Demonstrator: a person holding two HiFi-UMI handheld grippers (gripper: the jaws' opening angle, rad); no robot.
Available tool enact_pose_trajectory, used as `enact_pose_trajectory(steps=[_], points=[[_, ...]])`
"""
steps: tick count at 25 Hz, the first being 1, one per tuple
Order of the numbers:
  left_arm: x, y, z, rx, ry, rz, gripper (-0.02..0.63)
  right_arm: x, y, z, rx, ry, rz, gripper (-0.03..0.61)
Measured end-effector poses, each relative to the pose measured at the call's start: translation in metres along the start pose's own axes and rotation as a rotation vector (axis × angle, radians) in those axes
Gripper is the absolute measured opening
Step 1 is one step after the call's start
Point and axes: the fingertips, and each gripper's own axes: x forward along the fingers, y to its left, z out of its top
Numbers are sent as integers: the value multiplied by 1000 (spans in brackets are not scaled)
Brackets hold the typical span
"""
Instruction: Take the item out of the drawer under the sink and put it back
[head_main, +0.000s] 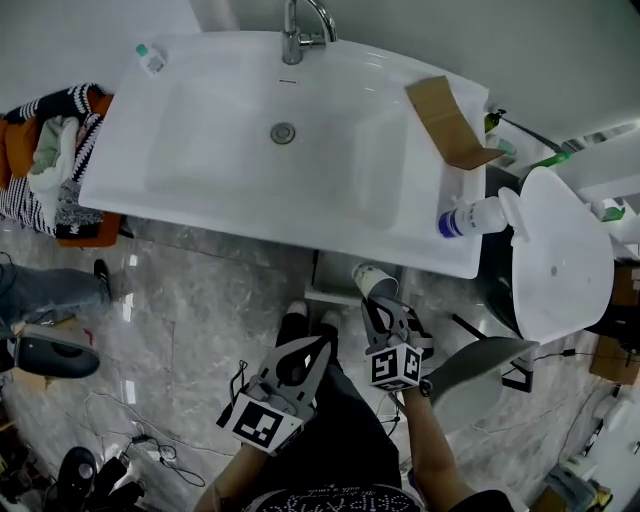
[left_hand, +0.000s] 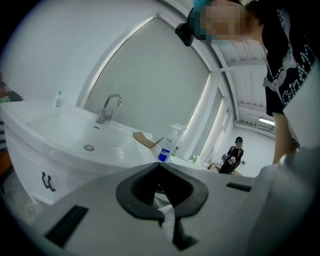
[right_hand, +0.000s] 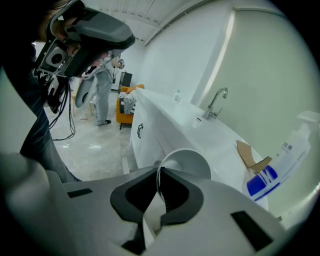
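My right gripper (head_main: 378, 300) is shut on the rim of a white paper cup (head_main: 372, 280), just in front of the sink's (head_main: 230, 200) front edge. In the right gripper view the cup (right_hand: 187, 165) lies on its side, mouth toward the camera, its rim pinched between the jaws of the right gripper (right_hand: 159, 172). The white cabinet front under the sink carries a black handle (right_hand: 140, 131). My left gripper (head_main: 322, 345) hangs beside the right one, lower left, over the floor. In its own view the left gripper (left_hand: 160, 167) is shut with nothing in it.
On the sink top lie a cardboard piece (head_main: 445, 120), a spray bottle (head_main: 475, 217) and a small bottle (head_main: 150, 57) near the faucet (head_main: 300, 30). A white round seat (head_main: 560, 250) stands right. Left are a clothes pile (head_main: 50, 160) and floor cables (head_main: 140, 440).
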Motion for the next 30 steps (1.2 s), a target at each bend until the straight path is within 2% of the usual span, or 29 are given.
enact_pose_trajectory(steps=[10,19,30], points=[[7,5,-23,-78,6,8,0,54,7,-45,-65,101,71,26],[5,19,-52,-142,48,53,0,116,25,-77,-134,208,210,25],[11,34,-57,-183,51,99,0,153,39,-111,-178,343,351,26]])
